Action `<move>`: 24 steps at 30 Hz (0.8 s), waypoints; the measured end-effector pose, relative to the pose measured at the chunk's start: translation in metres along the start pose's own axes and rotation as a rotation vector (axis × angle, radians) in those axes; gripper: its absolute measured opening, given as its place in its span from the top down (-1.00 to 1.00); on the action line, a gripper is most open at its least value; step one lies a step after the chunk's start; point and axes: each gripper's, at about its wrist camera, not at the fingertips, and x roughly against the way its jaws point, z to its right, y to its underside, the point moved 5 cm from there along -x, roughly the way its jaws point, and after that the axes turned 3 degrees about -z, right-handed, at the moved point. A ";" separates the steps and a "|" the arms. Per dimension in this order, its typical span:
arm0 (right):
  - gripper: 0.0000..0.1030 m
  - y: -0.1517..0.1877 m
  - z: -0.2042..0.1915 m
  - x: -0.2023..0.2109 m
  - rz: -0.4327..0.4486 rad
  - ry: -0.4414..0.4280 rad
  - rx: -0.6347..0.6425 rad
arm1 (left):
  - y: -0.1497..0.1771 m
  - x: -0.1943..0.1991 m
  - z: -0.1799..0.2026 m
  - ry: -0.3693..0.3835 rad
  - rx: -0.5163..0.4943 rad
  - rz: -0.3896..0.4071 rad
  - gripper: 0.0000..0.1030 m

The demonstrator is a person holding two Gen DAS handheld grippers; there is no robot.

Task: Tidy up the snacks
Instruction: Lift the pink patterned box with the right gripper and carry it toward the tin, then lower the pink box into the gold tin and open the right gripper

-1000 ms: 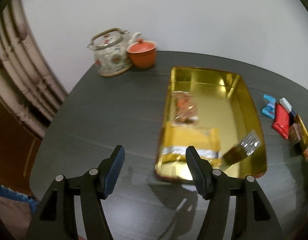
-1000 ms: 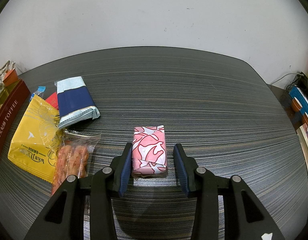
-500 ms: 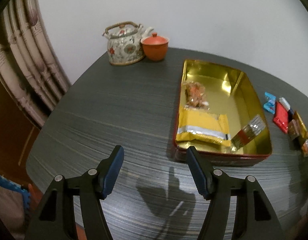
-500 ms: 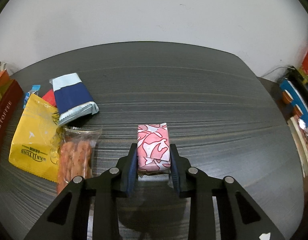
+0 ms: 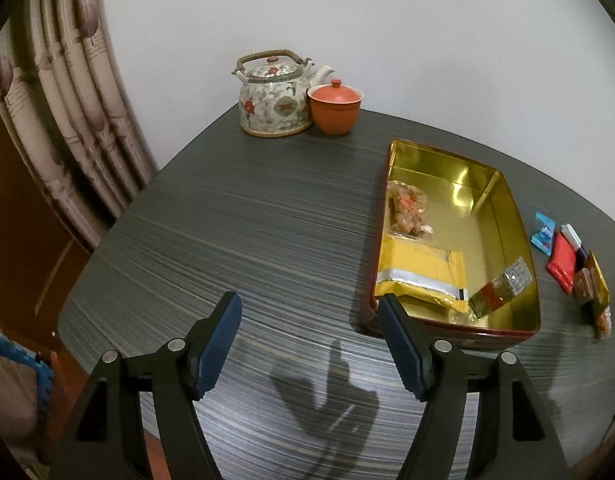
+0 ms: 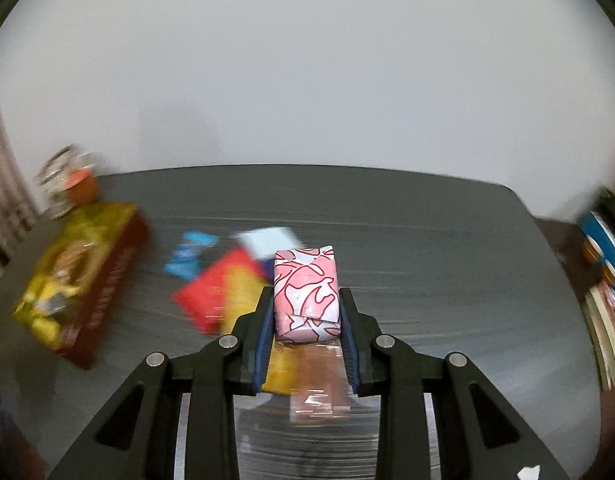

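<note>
Right wrist view: your right gripper (image 6: pixel 306 322) clamps the pink packet (image 6: pixel 306 294) by its sides; swing fast toward the tin (image 6: pixel 111 280) at nine o'clock and it could slip. Your left gripper (image 5: pixel 309 344) gapes empty.

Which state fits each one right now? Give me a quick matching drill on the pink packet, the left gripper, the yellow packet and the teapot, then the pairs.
Things:
1. pink packet
2. left gripper
3. yellow packet
4. teapot

States:
A. standing at the table's far edge, beside the orange lidded cup
B. open, holding nothing
C. clamped in the right gripper, lifted above the loose snacks
D. lying flat inside the gold tin

Pairs: 1-C, 2-B, 3-D, 4-A
</note>
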 end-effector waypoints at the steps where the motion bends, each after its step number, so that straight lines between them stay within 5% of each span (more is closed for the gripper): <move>1: 0.48 0.002 -0.015 0.003 -0.003 -0.020 0.018 | 0.000 0.000 0.000 -0.002 -0.002 0.001 -0.38; 12: 0.48 0.024 -0.176 0.000 -0.072 -0.260 0.297 | -0.001 0.001 -0.001 0.001 0.006 0.000 -0.40; 24: 0.48 0.027 -0.237 -0.023 -0.130 -0.322 0.387 | -0.006 0.001 -0.007 -0.002 0.037 0.003 -0.43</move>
